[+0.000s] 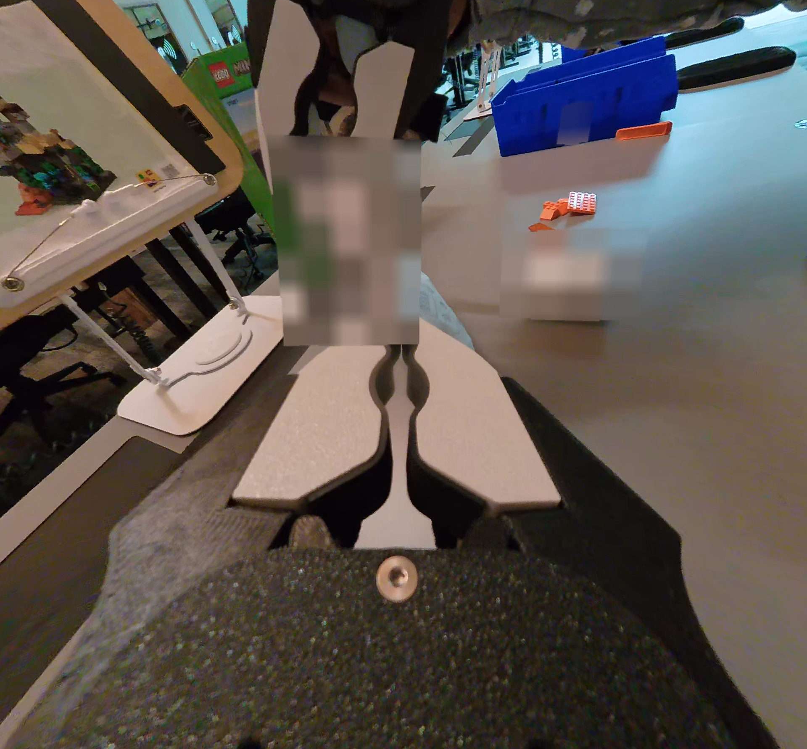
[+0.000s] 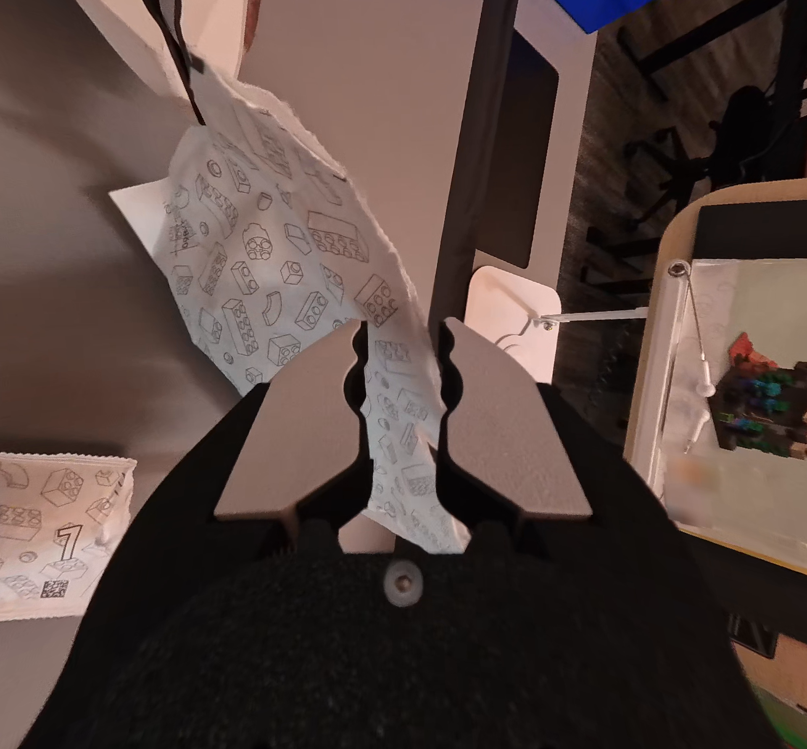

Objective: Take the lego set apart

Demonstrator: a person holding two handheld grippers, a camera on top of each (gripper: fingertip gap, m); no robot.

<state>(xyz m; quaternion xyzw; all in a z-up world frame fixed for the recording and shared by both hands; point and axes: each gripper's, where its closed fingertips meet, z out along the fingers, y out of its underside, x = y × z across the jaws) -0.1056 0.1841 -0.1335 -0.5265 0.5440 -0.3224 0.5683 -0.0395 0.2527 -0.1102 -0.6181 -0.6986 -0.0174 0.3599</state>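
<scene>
A white paper bag (image 2: 279, 256) printed with brick outlines hangs above the table, its edge torn. My left gripper (image 1: 396, 350) is shut on the bag's upper corner; it shows at the top left of the right wrist view (image 2: 190, 85). My right gripper (image 2: 401, 330) is open, with the bag's lower part hanging loosely between its jaws. It points down at the left gripper in the left wrist view (image 1: 345, 123). A mosaic patch hides both grippers' tips there. A few loose orange and pink bricks (image 1: 567, 207) lie on the table to the right.
A second printed paper bag (image 2: 61, 531) lies flat at the left. A booklet on a white stand (image 1: 100, 151) stands at the table's edge. A green box (image 1: 218, 72) stands behind the booklet, and a blue bin (image 1: 585, 99) with an orange piece (image 1: 644, 131) beside it is at the back. The grippers' ends are close to 10 cm from one another.
</scene>
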